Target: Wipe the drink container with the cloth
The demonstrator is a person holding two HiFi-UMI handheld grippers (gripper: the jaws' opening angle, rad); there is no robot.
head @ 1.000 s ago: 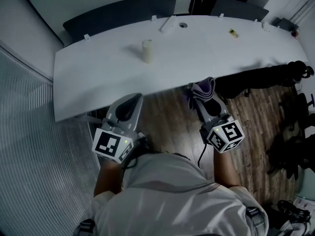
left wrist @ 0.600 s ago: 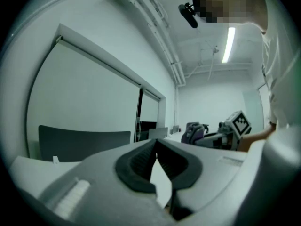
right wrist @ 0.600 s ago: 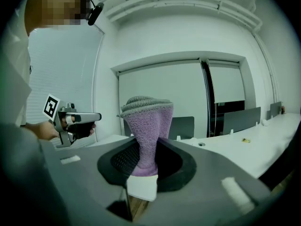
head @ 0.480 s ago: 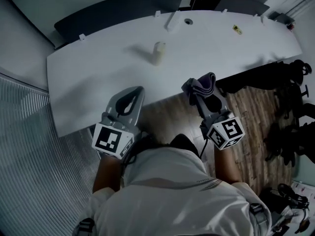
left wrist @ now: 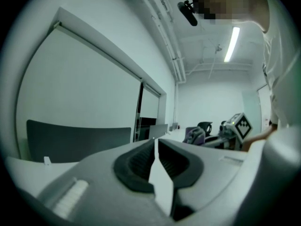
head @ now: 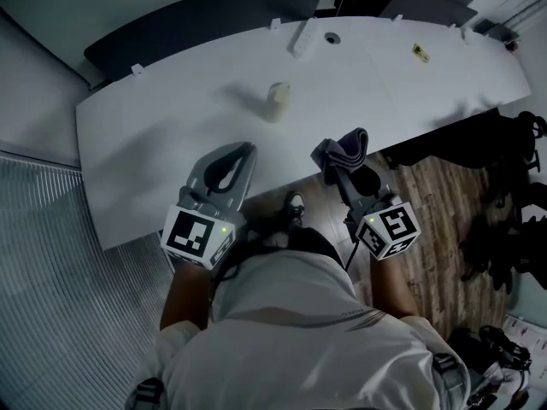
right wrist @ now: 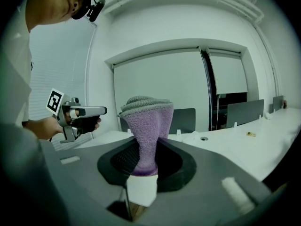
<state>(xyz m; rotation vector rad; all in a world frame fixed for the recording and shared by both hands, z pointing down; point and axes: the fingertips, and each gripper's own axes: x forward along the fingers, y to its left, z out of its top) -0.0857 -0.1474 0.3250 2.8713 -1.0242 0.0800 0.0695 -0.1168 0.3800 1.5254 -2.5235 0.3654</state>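
**Head view.** The drink container (head: 277, 102) stands upright on the white table (head: 154, 152), untouched. Over the last second both grippers have come in from above the floor to the table's near edge. The left gripper (head: 245, 149) now sits short of the container and to its left. The right gripper (head: 338, 162) sits short of it and to its right. Neither touches it.

**Left gripper view.** The jaws have just been opening from closed to a narrow slit, and nothing lies between them. The container is not in this view.

**Right gripper view.** The jaws are clamped on the purple cloth (right wrist: 146, 126), whose folded end stands up above the pads. The container is not visible here and may be behind the cloth.

**Reading.** The approach looks nearly complete and wiping has not begun. The parting left jaws suggest preparation to steady the container.
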